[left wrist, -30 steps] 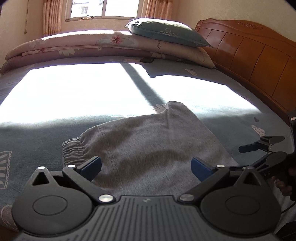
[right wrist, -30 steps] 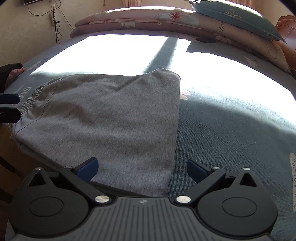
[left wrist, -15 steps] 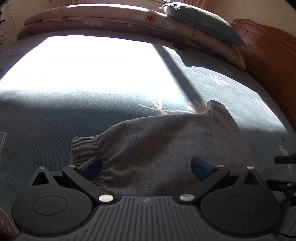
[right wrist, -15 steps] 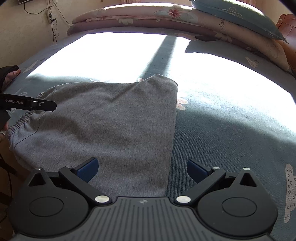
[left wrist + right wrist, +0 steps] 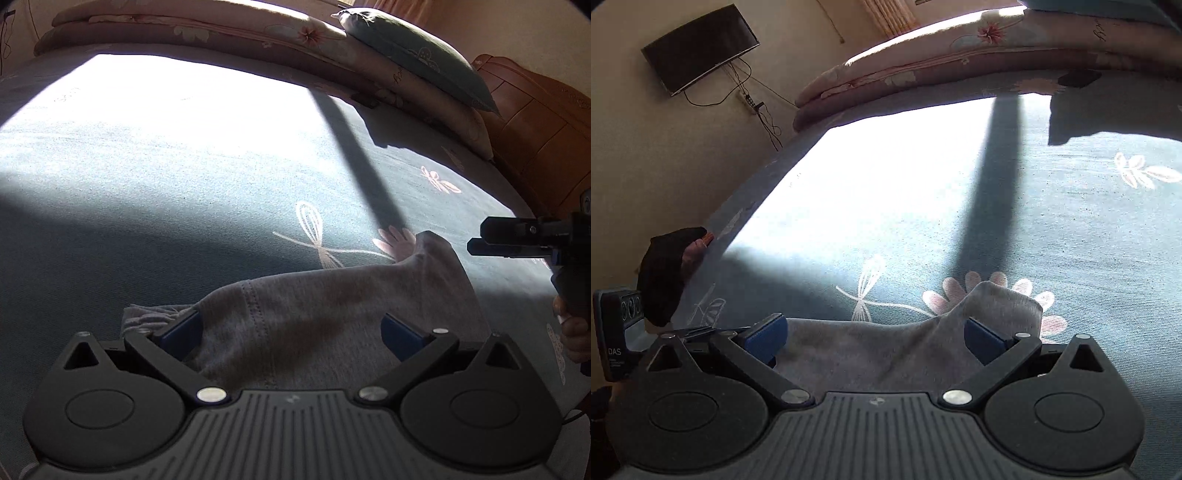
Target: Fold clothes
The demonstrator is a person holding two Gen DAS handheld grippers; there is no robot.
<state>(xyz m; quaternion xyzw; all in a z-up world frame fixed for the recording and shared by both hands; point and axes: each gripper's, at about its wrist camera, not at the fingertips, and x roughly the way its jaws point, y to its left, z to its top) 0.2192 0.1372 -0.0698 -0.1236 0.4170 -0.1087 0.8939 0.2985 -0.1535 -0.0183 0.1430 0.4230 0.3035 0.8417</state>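
The grey shorts (image 5: pixel 332 314) lie on the blue-grey bedsheet (image 5: pixel 147 221), at the near edge of the bed, and serve as the landmark here. Beyond the shorts the sheet stretches bare and wide, half in hard sunlight, half in shade, with a dark shadow stripe (image 5: pixel 354 158) crossing it. At the far side of the sheet from the shorts sit a folded floral quilt (image 5: pixel 229 29) and a teal pillow (image 5: pixel 417 59); to the right of the shorts rises a wooden headboard (image 5: pixel 535 129). In the right wrist view, a wall-mounted TV (image 5: pixel 701 48) hangs far left of the shorts.

The left gripper (image 5: pixel 291 332) hovers over the waistband end of the shorts, its 2 fingers spread wide with cloth between them, not pinched. The right gripper (image 5: pixel 875 339) hovers over the other end, jaws likewise spread apart. A gloved hand (image 5: pixel 668 273) shows left of the shorts.
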